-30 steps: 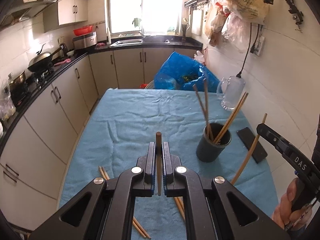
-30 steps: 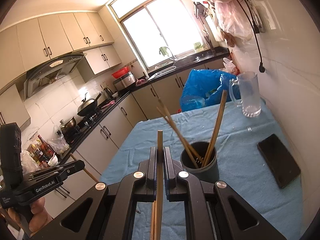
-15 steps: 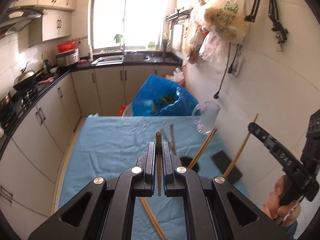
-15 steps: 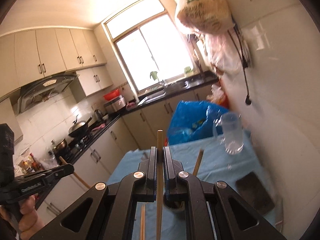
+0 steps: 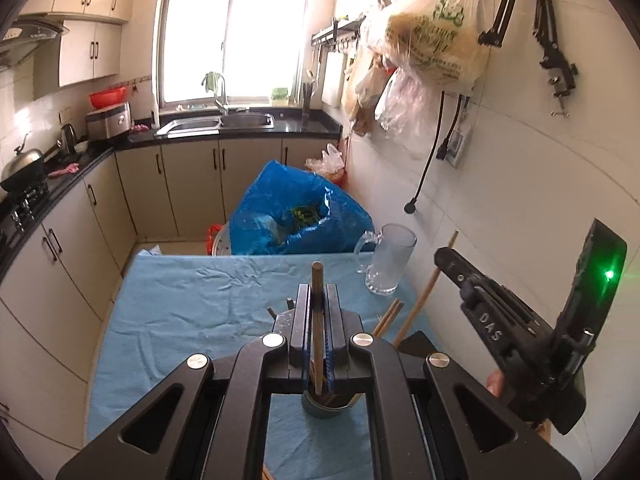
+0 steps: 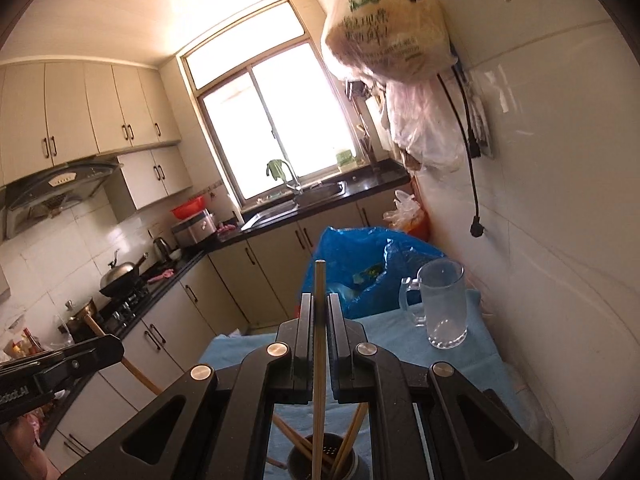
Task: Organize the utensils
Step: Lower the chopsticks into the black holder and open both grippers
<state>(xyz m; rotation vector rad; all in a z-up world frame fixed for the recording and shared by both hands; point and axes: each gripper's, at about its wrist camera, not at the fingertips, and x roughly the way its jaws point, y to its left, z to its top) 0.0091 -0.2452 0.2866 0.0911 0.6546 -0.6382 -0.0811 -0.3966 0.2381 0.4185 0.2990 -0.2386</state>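
Both grippers carry one chopstick apiece above the dark holder [image 6: 322, 460] on the blue-clothed worktop [image 5: 192, 312]: the left gripper [image 5: 316, 328] has its fingers clenched on a darker chopstick [image 5: 317, 276], the right gripper [image 6: 319, 328] on a paler chopstick [image 6: 319, 280]. Delivery appears under way (several sticks already stand inside); next, lower each tip into the holder, then release. Beyond stand a glass mug [image 5: 387, 260] and blue bag [image 5: 296, 212].

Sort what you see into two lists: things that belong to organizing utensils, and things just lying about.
Belongs to the job:
dark wooden chopstick
pale wooden chopstick
dark round utensil holder

Lying about:
clear glass mug
blue plastic bag
black flat phone
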